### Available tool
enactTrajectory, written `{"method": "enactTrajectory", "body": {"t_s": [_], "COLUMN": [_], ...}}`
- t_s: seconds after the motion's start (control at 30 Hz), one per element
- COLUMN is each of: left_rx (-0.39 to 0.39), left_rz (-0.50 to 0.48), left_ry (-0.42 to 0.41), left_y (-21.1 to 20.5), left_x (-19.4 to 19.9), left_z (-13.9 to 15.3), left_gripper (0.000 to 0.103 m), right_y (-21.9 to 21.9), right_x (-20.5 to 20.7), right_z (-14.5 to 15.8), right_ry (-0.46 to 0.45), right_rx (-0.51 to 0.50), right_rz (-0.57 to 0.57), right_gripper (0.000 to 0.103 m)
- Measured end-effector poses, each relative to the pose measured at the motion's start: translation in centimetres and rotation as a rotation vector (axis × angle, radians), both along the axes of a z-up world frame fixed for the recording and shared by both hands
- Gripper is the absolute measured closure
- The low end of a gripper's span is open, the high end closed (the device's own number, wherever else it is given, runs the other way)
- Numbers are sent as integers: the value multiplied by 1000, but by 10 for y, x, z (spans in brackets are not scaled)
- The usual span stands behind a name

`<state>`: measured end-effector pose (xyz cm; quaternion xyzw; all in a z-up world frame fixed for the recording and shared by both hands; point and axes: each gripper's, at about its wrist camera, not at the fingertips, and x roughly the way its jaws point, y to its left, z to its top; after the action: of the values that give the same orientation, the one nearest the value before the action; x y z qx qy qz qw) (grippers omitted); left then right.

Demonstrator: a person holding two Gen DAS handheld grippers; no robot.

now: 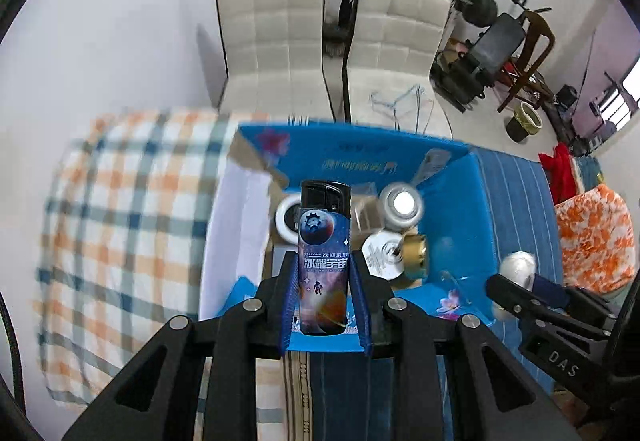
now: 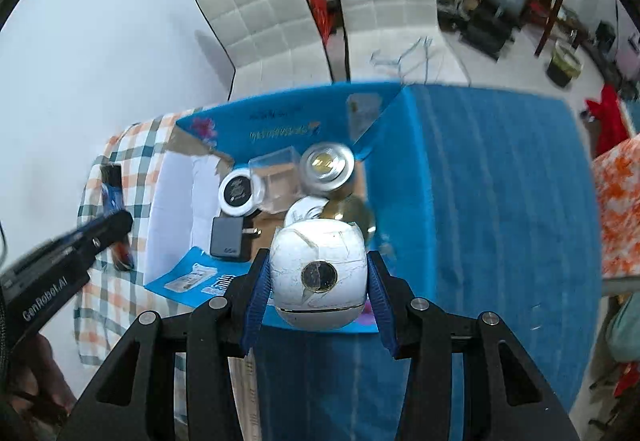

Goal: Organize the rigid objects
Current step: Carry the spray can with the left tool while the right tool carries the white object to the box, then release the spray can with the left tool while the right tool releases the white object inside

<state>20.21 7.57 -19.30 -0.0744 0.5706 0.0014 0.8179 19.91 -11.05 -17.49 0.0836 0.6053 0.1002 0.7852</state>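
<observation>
the left gripper (image 1: 325, 289) has its fingers clamped on a lighter (image 1: 324, 257), light, stiff and slick, at centre frame above the blue box (image 1: 360, 157). the right gripper (image 2: 318, 273) pinches a white jar (image 2: 318, 273) by its sides; probably breakable.

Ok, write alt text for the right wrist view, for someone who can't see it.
The right gripper holds a white rounded jar between its blue-padded jaws, above an open blue cardboard box. Inside the box lie a black-lidded white jar, a clear plastic case, a silver tin and a grey charger. The left gripper shows at left over a checked cloth.
</observation>
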Motion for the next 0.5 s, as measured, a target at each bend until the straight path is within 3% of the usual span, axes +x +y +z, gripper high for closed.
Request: {"method": "enactTrajectory", "body": {"t_s": [0.2, 0.4, 0.5], "left_rx": [-123, -149, -155], "left_rz": [35, 18, 7], "left_ry": [162, 266, 286], "left_y": [22, 20, 19], "left_x": [8, 14, 16], "left_z": [-74, -130, -144], "left_gripper": [80, 80, 80], "right_y": [22, 41, 45], "right_x": [15, 20, 20], "right_z": [-67, -124, -144], "right_ry": [114, 197, 222], "right_rx": [9, -25, -39], "right_rz": [-9, -1, -6], "right_gripper": [54, 54, 54]}}
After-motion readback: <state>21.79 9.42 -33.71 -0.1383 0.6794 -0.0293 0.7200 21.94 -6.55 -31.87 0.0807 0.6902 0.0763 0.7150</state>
